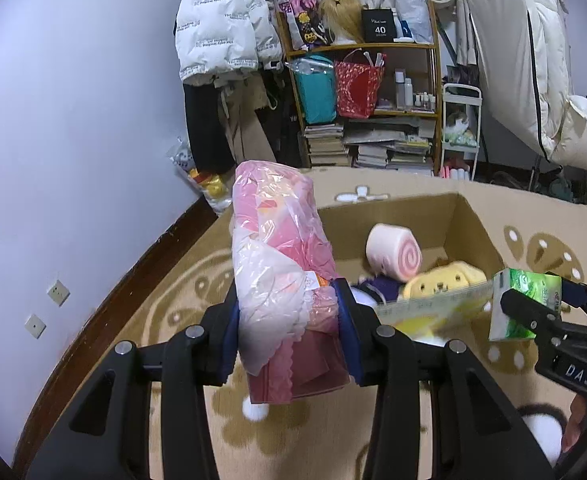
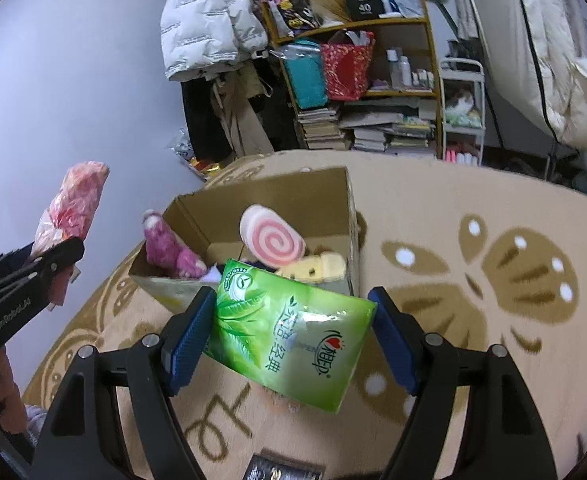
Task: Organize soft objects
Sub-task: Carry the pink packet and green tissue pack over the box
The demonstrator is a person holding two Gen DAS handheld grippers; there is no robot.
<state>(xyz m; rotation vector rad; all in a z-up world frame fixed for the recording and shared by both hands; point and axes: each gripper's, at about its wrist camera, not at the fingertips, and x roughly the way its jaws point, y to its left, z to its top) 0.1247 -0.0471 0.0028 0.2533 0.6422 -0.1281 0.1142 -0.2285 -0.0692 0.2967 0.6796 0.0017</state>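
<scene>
My left gripper (image 1: 289, 328) is shut on a pink plush in a clear plastic bag (image 1: 277, 248), held above the rug left of the cardboard box (image 1: 465, 216). It also shows in the right wrist view (image 2: 73, 204). My right gripper (image 2: 293, 336) is shut on a green tissue pack (image 2: 289, 336), held in front of the box (image 2: 289, 196); the pack also shows in the left wrist view (image 1: 525, 300). Inside the box lie a pink swirl-roll plush (image 2: 271, 240), a yellow plush (image 2: 317, 266), a magenta plush (image 2: 169, 246) and a dark purple item (image 1: 377, 286).
A beige rug with brown flower patterns (image 2: 493, 264) covers the floor. A lilac wall (image 1: 73, 120) is on the left. At the back stand a cluttered wooden shelf (image 1: 365, 92), hanging coats (image 1: 217, 28), a white cart (image 1: 461, 132) and a bed with a white duvet (image 1: 533, 60).
</scene>
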